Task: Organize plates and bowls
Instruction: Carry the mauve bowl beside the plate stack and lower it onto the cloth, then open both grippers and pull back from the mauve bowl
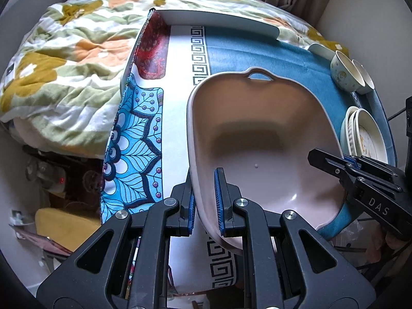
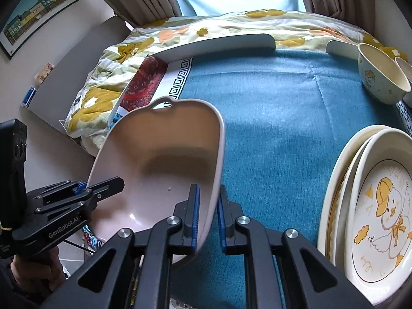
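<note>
A large pale pink dish with a loop handle [image 1: 260, 139] [image 2: 164, 159] hangs tilted above the blue tablecloth. My left gripper [image 1: 204, 200] is shut on its left rim; it also shows in the right wrist view [image 2: 85, 190]. My right gripper [image 2: 207, 216] is shut on the dish's right rim, and shows in the left wrist view [image 1: 345, 162]. Stacked cream plates, the top one with a duck drawing [image 2: 381, 206] [image 1: 365, 136], lie at the right. Cream bowls [image 2: 381, 77] [image 1: 347, 72] stand at the far right.
The table [image 2: 283, 108] carries a blue cloth with a patterned cloth [image 1: 144, 134] at its left. A raised white rim [image 2: 219, 43] runs along the far edge. A flowered quilt [image 1: 64, 72] lies beyond and to the left.
</note>
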Demonstrator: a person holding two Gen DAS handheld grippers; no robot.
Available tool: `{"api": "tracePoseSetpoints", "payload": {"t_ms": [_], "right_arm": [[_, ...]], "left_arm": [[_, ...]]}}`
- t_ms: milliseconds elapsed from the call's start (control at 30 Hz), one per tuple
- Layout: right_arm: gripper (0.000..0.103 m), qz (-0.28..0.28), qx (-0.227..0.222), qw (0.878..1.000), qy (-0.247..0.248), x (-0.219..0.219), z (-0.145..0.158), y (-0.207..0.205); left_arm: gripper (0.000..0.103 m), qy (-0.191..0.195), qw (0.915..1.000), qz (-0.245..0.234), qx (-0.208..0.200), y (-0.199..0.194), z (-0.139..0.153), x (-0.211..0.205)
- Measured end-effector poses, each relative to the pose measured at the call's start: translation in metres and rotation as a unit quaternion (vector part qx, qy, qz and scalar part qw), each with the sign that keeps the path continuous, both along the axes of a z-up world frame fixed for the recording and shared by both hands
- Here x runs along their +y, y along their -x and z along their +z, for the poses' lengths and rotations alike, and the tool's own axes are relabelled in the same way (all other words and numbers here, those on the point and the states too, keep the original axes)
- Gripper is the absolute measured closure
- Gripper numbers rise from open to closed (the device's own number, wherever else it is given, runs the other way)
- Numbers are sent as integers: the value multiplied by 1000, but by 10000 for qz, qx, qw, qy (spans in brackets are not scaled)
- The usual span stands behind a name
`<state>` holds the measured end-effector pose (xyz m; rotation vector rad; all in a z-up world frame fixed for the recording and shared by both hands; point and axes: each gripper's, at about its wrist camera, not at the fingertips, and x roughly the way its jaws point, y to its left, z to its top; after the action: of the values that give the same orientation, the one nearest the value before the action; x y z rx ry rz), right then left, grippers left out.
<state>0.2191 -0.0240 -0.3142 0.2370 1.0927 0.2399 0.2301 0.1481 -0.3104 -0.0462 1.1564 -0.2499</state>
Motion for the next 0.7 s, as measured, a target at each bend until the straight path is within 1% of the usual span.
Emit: {"api": "tracePoseSetpoints", "payload": {"t_ms": [33, 100, 133, 167, 233, 300, 367, 500, 567, 633, 700], "right_arm": [[91, -6, 18, 10000, -10, -1, 0, 0], [91, -8, 39, 10000, -14, -1, 0, 1], [91, -19, 51, 10000, 5, -1, -1, 0], [91, -31, 67, 10000, 13, -2, -1, 0], [91, -59, 63, 10000, -16, -4, 0, 0], [91, -89, 5, 10000, -22, -5, 2, 2], [91, -105, -83, 9999, -52, -8, 6, 6], [91, -209, -256, 9994, -56, -19, 21, 13], [91, -215, -348, 9991, -62, -25, 32, 18], [91, -240, -483, 9985, 3, -34, 49, 25], [91, -240, -518, 9984, -35, -44, 63, 30]], "left_arm": [[91, -27, 10000, 20, 15, -1, -1, 0], [84, -89, 9999, 55, 33, -1, -1, -1], [73, -125, 9999, 58, 31, -1, -2, -3], [54, -146, 9999, 56, 13, -1, -1, -4], [39, -200, 9997, 50, -152, 3, 4, -6], [39, -200, 9995, 29, -241, 5, 9, -7], [39, -280, 9992, 50, -297, 6, 14, -7], [39, -328, 9987, 144, -359, 10, 27, -6], [39, -388, 9980, 245, -427, 16, 40, -5], [39, -411, 9969, 352, -563, 26, 60, -6], [39, -418, 9959, 446, -664, 35, 77, -7]]}}
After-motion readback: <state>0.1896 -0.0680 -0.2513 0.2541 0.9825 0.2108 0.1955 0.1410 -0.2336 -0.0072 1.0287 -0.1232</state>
